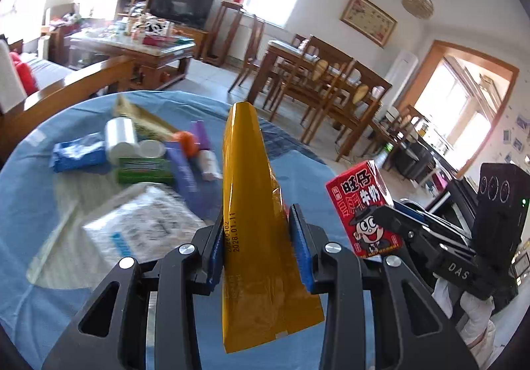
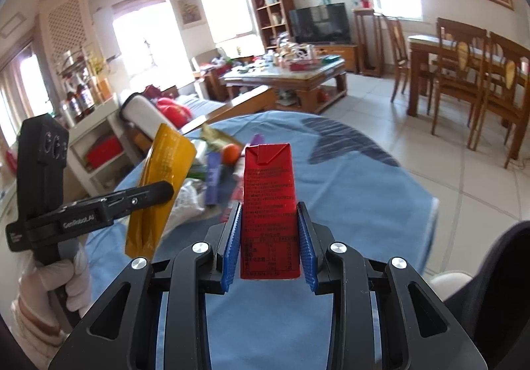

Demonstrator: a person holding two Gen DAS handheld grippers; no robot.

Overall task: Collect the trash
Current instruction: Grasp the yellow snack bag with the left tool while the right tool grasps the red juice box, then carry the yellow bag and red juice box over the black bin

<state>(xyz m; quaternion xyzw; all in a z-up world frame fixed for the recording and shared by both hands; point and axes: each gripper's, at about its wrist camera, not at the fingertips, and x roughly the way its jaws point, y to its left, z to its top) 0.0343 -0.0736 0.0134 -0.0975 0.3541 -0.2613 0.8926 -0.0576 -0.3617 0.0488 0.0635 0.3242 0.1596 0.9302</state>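
My left gripper (image 1: 256,214) is shut on a flattened yellow foil pouch (image 1: 251,204), held upright above the blue-clothed table (image 1: 29,197). My right gripper (image 2: 270,214) is shut on a red milk carton (image 2: 269,204), also lifted above the table. In the left wrist view the carton (image 1: 361,204) shows at the right in the other gripper. In the right wrist view the pouch (image 2: 159,191) shows at the left in the other gripper.
On the cloth lie a clear plastic bag (image 1: 142,224), a green box (image 1: 144,169), a blue packet (image 1: 78,154), a white roll (image 1: 121,138), a purple box (image 1: 185,178) and an orange item (image 1: 187,141). A wooden sofa arm (image 1: 66,91) stands left, dining chairs (image 1: 324,81) right.
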